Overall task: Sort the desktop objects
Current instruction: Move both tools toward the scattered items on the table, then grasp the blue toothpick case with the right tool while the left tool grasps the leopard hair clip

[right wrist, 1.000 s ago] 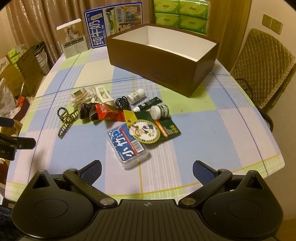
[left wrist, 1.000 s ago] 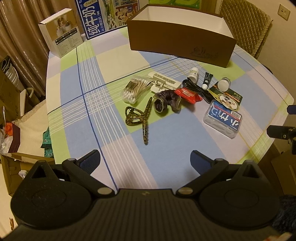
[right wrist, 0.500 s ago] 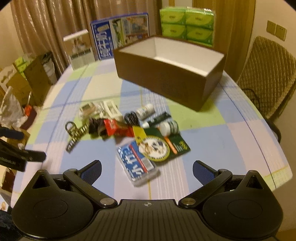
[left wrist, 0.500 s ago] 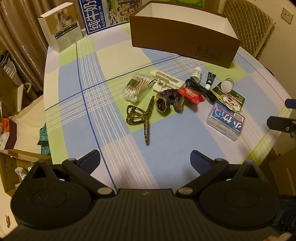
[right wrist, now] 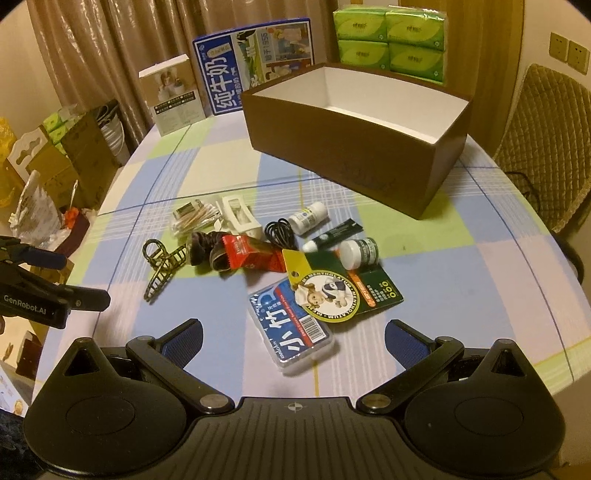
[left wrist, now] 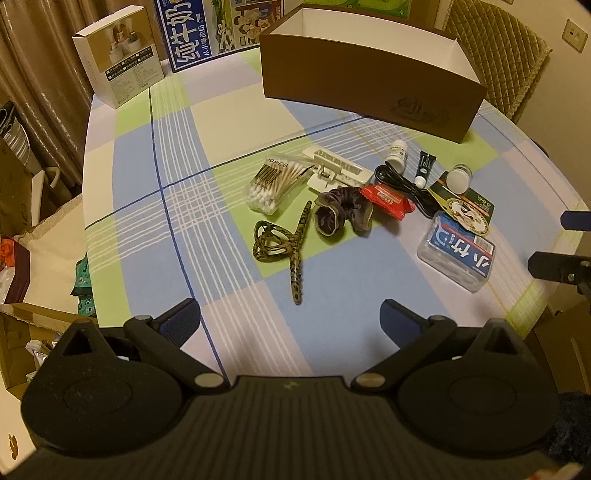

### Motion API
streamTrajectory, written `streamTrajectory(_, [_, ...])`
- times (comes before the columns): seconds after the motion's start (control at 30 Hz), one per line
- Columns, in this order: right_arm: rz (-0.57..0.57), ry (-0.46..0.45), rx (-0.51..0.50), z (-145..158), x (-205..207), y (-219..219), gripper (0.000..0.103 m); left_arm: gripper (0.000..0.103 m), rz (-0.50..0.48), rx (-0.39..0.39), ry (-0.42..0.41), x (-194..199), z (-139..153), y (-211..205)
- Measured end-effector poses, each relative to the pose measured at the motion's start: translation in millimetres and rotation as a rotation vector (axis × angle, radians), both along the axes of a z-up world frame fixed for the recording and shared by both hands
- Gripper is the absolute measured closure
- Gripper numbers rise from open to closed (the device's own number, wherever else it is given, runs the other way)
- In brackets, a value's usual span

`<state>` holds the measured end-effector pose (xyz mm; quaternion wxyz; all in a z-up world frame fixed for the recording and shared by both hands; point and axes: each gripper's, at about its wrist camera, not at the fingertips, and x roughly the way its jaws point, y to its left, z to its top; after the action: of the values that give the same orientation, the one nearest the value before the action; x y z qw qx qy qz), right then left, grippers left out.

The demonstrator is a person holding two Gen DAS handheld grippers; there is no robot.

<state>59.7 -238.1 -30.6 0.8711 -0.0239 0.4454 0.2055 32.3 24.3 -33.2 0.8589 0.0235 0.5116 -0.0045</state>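
Four tissue packs (right wrist: 390,40), right view only

Worktop (right wrist: 480,266): round, checked blue-green cloth.
Curtains (right wrist: 110,48): beige, behind.
Chair (right wrist: 546,140): quilted, at right.
Wall (right wrist: 546,22): cream, with switches (right wrist: 569,51).
Light: warm, dim.

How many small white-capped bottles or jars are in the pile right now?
2. A white bottle lies on its side beside the black cable; a squat dark jar lies at the top edge of the green card. Others may be hidden underneath.
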Motion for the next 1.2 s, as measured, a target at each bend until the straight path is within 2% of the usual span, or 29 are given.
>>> streamTrajectory(0.37, [0.015, 0.012, -0.013, -6, 7, 1, 0.002, 0.001, -0.001, -0.008, 0.008, 9, -7, 2])
streamTrajectory(0.5, [0.054, 0.006, -0.031, -21, 12, 1, 0.002, 0.001, -0.004, -0.014, 0.01, 12, -13, 5])
streamTrajectory(0.57, [0.073, 0.008, -0.034, -33, 15, 1, 0.009, 0.001, -0.004, -0.015, 0.012, 14, -16, 7])
streamTrajectory(0.63, [0.094, 0.028, -0.043, -44, 19, 2, 0.024, 0.001, -0.01, -0.019, 0.011, 16, -20, 9])
streamTrajectory(0.77, [0.12, 0.057, -0.011, -59, 27, 2, 0.031, 0.001, -0.016, -0.021, 0.012, 19, -27, 12])
streamTrajectory(0.93, [0.142, 0.044, -0.069, -69, 32, 6, 0.038, 0.002, -0.022, -0.03, 0.018, 22, -34, 16])
streamTrajectory(1.2, [0.193, 0.043, -0.107, -81, 36, 16, 0.042, 0.004, -0.039, -0.036, 0.018, 28, -43, 18])
